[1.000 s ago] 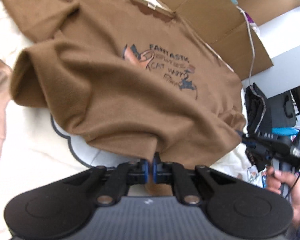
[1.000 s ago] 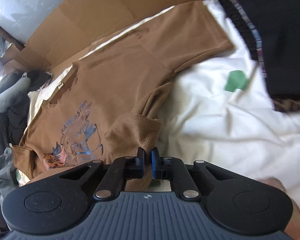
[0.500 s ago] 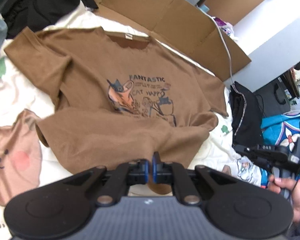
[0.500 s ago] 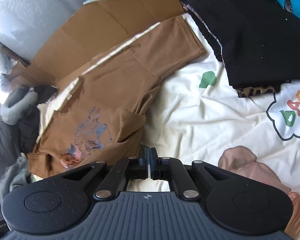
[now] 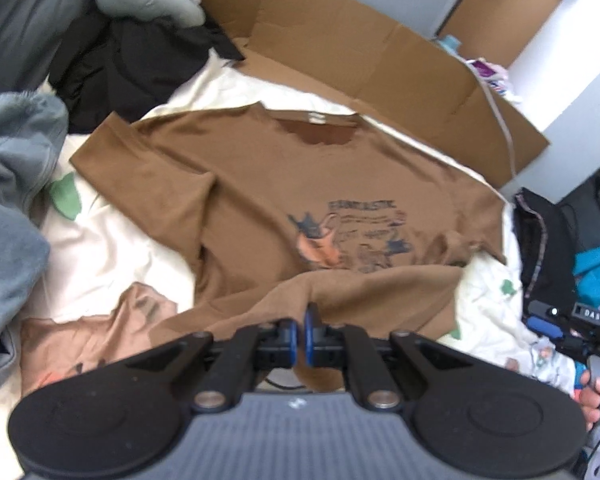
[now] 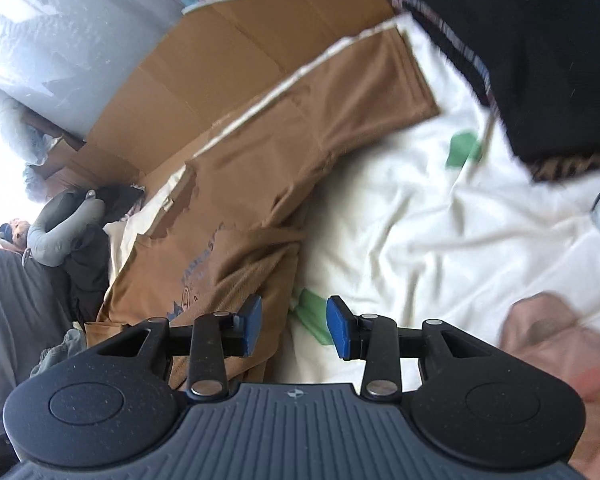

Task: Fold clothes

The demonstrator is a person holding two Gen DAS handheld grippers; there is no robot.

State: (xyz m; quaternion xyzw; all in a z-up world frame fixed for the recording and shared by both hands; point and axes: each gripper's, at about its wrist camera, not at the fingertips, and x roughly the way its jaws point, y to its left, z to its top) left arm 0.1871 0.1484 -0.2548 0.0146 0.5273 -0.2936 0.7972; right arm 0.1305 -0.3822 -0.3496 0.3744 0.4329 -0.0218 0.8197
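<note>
A brown T-shirt (image 5: 284,184) with a cat print lies face up on a cream bedsheet (image 5: 112,248), collar toward the cardboard. Its bottom hem is bunched up near me, and my left gripper (image 5: 301,334) is shut on that hem. In the right wrist view the same brown T-shirt (image 6: 260,184) lies to the left, its hem corner rumpled beside the left blue pad. My right gripper (image 6: 294,326) stands open over the bedsheet (image 6: 420,208) with nothing between its fingers. That right gripper (image 5: 540,326) also shows at the right edge of the left wrist view, held by a hand.
Flattened cardboard (image 5: 340,52) lies behind the shirt. Dark and grey clothes (image 5: 112,44) pile up at the back left. A pink garment (image 5: 92,332) lies at the front left. A black folded garment (image 6: 540,52) sits to the right, and a grey neck pillow (image 6: 64,232) at the far left.
My right gripper has opened and let go of the shirt's hem corner, which now lies rumpled on the sheet. My left gripper, still shut on the hem, has drawn back and lowered it.
</note>
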